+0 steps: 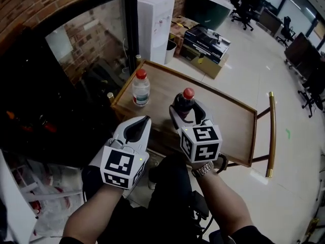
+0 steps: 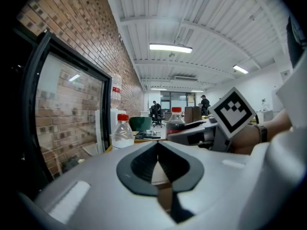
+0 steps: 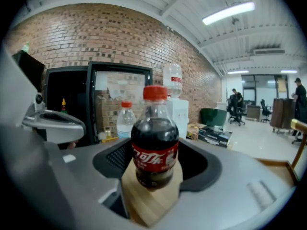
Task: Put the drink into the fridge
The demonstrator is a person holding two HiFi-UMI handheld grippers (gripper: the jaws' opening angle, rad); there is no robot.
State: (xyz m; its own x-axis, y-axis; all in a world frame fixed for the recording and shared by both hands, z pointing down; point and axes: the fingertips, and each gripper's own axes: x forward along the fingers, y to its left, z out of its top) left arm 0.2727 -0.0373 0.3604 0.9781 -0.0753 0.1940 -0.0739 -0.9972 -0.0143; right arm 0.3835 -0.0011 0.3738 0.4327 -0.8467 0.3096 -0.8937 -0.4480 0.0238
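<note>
The right tool (image 1: 188,112) was clamped on the cola bottle (image 1: 184,100), holding it upright over the wooden surface (image 1: 231,121), near a water bottle (image 1: 140,89). The left tool (image 1: 144,121) had its jaws together, empty.

The place is an open-plan office: rolling office chairs (image 1: 247,4) and dark monitors (image 1: 299,47) stand on a pale polished floor (image 1: 244,75). Strip lights (image 2: 171,47) run along the ceiling, and a water dispenser (image 1: 155,24) stands beside a glass-door fridge (image 1: 86,50) against a brick wall (image 1: 30,1).
</note>
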